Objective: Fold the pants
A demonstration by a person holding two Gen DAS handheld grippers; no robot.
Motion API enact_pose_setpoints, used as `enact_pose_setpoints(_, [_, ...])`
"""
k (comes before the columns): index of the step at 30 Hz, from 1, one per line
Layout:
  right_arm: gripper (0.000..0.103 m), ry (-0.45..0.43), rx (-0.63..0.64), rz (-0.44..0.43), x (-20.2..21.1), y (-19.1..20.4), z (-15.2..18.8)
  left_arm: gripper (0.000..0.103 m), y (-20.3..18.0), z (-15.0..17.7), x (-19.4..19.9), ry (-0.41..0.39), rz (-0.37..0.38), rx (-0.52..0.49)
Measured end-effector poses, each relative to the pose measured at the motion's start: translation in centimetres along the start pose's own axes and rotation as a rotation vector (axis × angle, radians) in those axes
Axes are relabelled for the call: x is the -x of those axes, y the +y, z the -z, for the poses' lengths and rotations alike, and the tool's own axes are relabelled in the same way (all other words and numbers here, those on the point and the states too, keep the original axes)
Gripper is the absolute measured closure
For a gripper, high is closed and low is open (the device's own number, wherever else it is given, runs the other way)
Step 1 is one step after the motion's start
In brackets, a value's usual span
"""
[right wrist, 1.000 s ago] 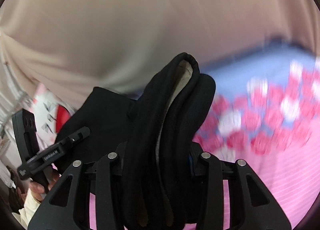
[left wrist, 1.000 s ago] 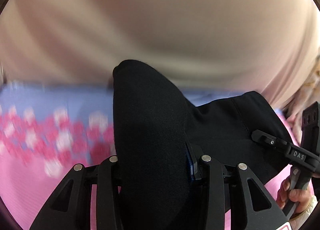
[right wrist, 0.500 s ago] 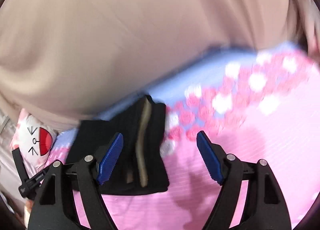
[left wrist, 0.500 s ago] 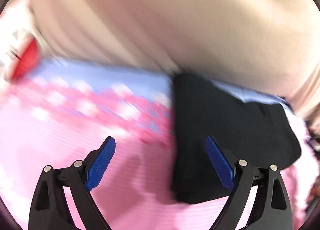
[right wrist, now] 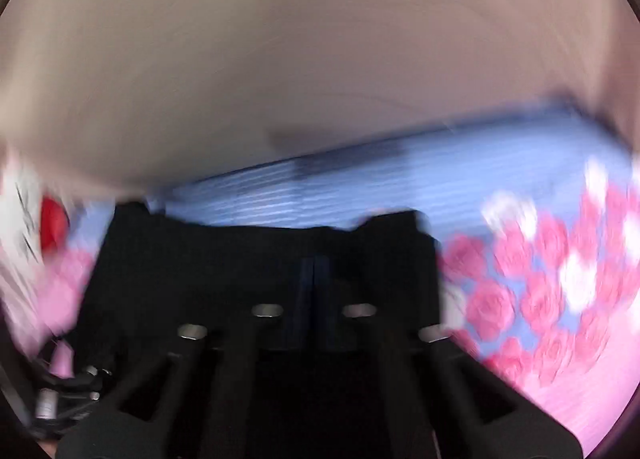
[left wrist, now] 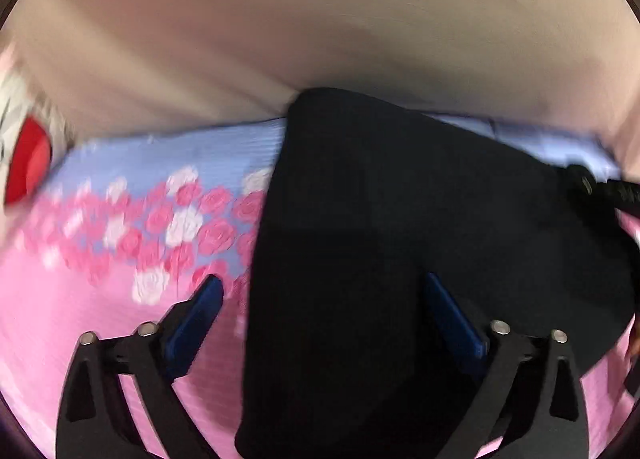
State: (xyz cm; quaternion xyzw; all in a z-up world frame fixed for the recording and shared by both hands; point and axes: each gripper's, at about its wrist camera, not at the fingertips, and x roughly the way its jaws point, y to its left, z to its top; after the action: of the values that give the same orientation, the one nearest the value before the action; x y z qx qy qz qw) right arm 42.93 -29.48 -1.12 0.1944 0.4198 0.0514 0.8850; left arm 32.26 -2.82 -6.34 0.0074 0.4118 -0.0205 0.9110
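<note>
The black fabric pants (left wrist: 420,239), folded into a flat dark bundle, lie on the pink-and-blue bedsheet printed with pink and white roses (left wrist: 168,227), their far edge reaching the blue band of the sheet just below a broad beige curtain-like backdrop (left wrist: 320,39) that fills the upper half of both wrist views. In the right wrist view the same pants (right wrist: 240,259) sit low and centre, with the rose print to their right and a white cushion with a red patch (right wrist: 48,219) at the left edge; motion blur softens every outline there. The left hand-held gripper (left wrist: 320,311) has its jaws spread as wide as they go, having just been opening, and its blue pads (left wrist: 196,323) stand either side of the near left part of the folded cloth without pressing it. The right hand-held gripper (right wrist: 314,287) has just been closing and its blue pads (right wrist: 304,291) are pressed together above the pants; whether any cloth is caught between them cannot be told through the blur. Its black tip also juts into the left wrist view at the right edge, over the far corner of the pants.
</note>
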Motion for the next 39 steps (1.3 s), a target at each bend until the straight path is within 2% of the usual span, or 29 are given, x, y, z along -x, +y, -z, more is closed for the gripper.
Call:
enact_pose_setpoints(1, [0.103,0.013,-0.035,-0.033,0.2,-0.6,0.0,0.005,0.3,-0.1,-0.2,0.018,0.017,0.022])
enact_pose_setpoints(3, [0.103,0.012,-0.035,-0.024,1.8,-0.1,0.2,0.005,0.1,-0.5,0.1,0.028,0.01,0.013])
enact_pose_setpoints(4, [0.096,-0.004,-0.017,-0.001,3.2,0.3,0.5,0.005,-0.1,-0.6,0.6,0.026,-0.007,0.0])
enact_pose_setpoints(6, [0.096,-0.072,0.042,0.035,6.9,1.9,1.7,0.007,-0.6,-0.6,2.3,0.006,-0.045,-0.016])
enact_pose_setpoints(8, [0.094,-0.127,0.079,0.053,10.7,3.0,3.3,0.007,-0.9,-0.4,4.1,-0.014,-0.047,-0.03])
enact_pose_setpoints(10, [0.084,-0.164,0.091,0.073,14.2,3.8,5.4,0.007,-1.1,0.0,6.5,-0.037,-0.046,-0.037])
enact_pose_setpoints(11, [0.068,-0.177,0.092,0.086,14.9,4.0,5.7,0.007,-1.2,0.4,7.5,-0.045,-0.042,-0.04])
enact_pose_setpoints(12, [0.049,-0.2,0.095,0.104,16.6,3.9,6.8,0.007,-1.2,0.7,8.3,-0.052,-0.038,-0.045])
enact_pose_setpoints(13, [0.039,-0.221,0.105,0.115,18.3,3.9,7.7,0.007,-1.4,1.2,9.4,-0.061,-0.037,-0.053])
enact_pose_setpoints(15, [0.04,-0.281,0.147,0.173,21.0,4.9,9.9,0.007,-1.7,1.9,11.2,-0.075,-0.028,-0.063])
enact_pose_setpoints(18, [0.038,-0.338,0.174,0.219,22.7,6.8,11.0,0.007,-2.2,3.1,13.8,-0.088,-0.011,-0.071])
enact_pose_setpoints(21, [0.018,-0.367,0.154,0.202,24.8,7.0,12.3,0.007,-3.0,4.5,16.2,-0.118,-0.015,-0.089])
enact_pose_setpoints(26, [0.017,-0.385,0.161,0.209,26.3,8.0,14.0,0.007,-3.0,5.9,18.9,-0.16,-0.03,-0.099])
enact_pose_setpoints(30, [0.01,-0.383,0.147,0.193,26.7,8.5,15.3,0.006,-2.8,7.3,20.8,-0.177,-0.036,-0.099])
enact_pose_setpoints(35, [0.01,-0.361,0.146,0.187,27.2,9.1,17.0,0.006,-2.1,9.0,22.0,-0.166,-0.028,-0.085])
enact_pose_setpoints(39, [0.006,-0.346,0.147,0.195,27.2,9.4,18.3,0.006,-2.0,10.1,22.6,-0.153,-0.037,-0.091])
